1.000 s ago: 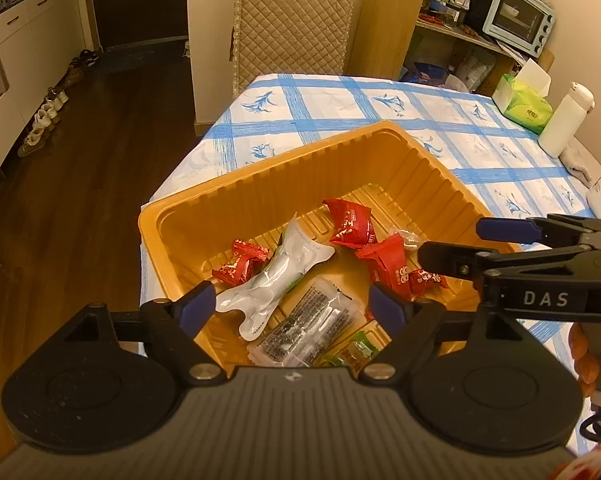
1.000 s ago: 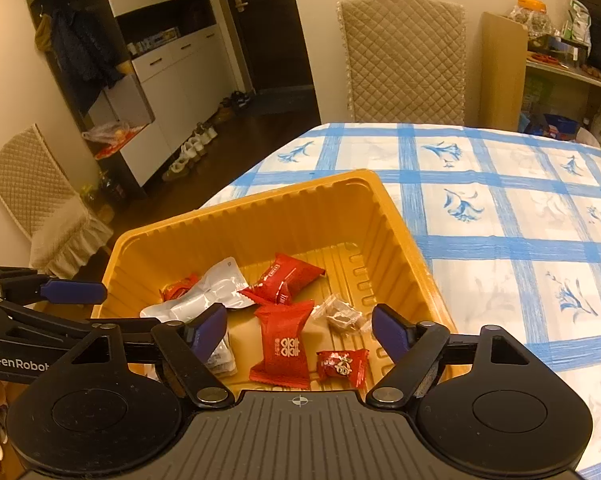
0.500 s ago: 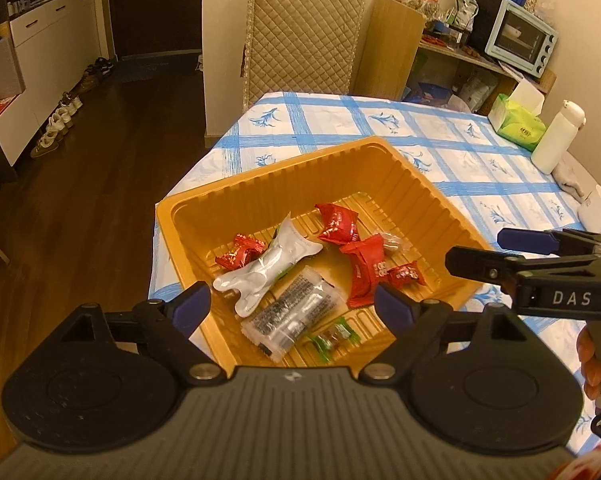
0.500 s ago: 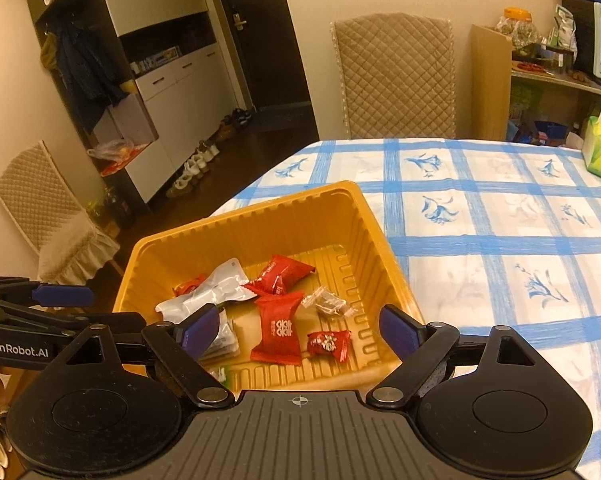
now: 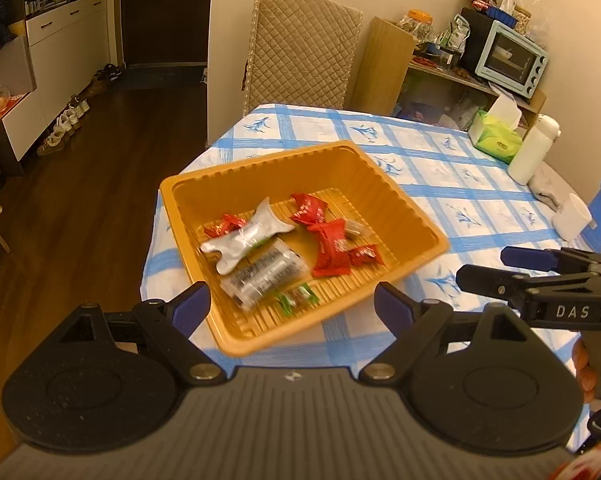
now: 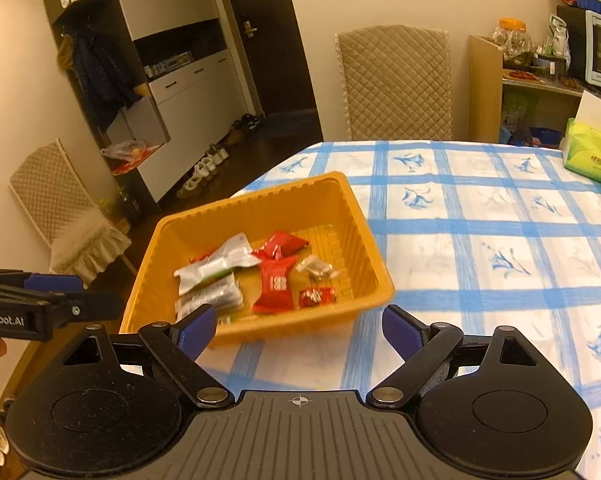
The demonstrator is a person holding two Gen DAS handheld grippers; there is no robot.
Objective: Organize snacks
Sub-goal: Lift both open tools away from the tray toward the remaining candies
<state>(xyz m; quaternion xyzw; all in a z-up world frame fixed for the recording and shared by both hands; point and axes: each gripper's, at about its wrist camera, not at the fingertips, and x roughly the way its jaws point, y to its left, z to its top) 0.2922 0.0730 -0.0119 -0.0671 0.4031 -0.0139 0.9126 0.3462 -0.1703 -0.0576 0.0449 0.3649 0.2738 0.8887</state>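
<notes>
An orange plastic tray (image 5: 260,162) sits at the table's near-left corner. Inside lie a silver pouch (image 5: 244,240), a clear packet with dark print (image 5: 266,274), several red packets (image 5: 330,246) and small green candies (image 5: 296,298). My left gripper (image 5: 292,308) hovers open over the tray's near edge, holding nothing. The right gripper (image 6: 300,326) hangs just in front of the tray (image 6: 240,204), its jaws opening with nothing between them. Each gripper shows in the other's view: the right gripper (image 5: 486,266) beside the tray's right, the left gripper (image 6: 96,296) at its left.
A blue-checked cloth covers the table (image 6: 480,208). A green tissue box (image 5: 496,140), white bottle (image 5: 532,150) and white cup (image 5: 572,216) stand at the far right. A quilted chair (image 5: 300,68) is behind the table, another chair (image 6: 60,216) to the left, above dark wooden floor.
Both grippers have drawn back and upward from the tray, which now looks smaller and farther off. The right jaws have spread a little wider. The snacks have not moved.
</notes>
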